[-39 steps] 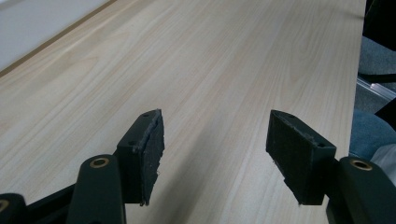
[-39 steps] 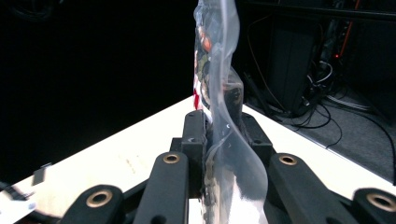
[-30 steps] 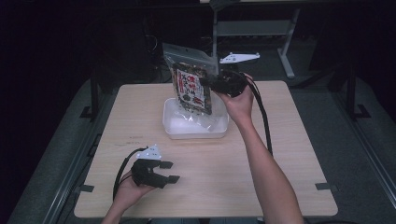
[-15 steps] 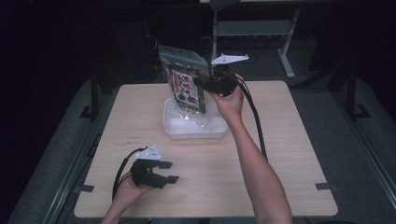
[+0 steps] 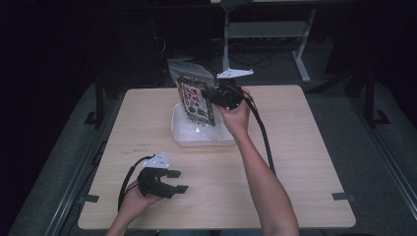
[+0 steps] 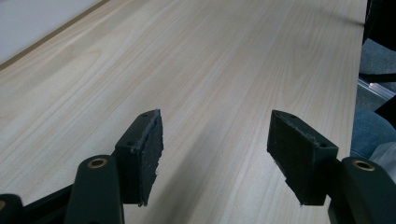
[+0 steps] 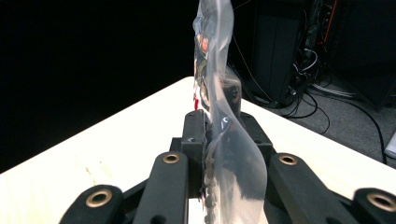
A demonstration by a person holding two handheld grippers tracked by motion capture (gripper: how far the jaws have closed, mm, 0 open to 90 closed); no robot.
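Gripping clear bag (image 5: 193, 94) – right gripper (image 5: 216, 94) above tray (image 5: 183, 133) | left gripper (image 5: 178, 181) agape

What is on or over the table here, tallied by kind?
Clear plastic bag with a printed card inside, pinched in the right tongs: 1
White tray: 1
Hand-held tongs: 2, the left tongs open near the table's front edge
Total: 4
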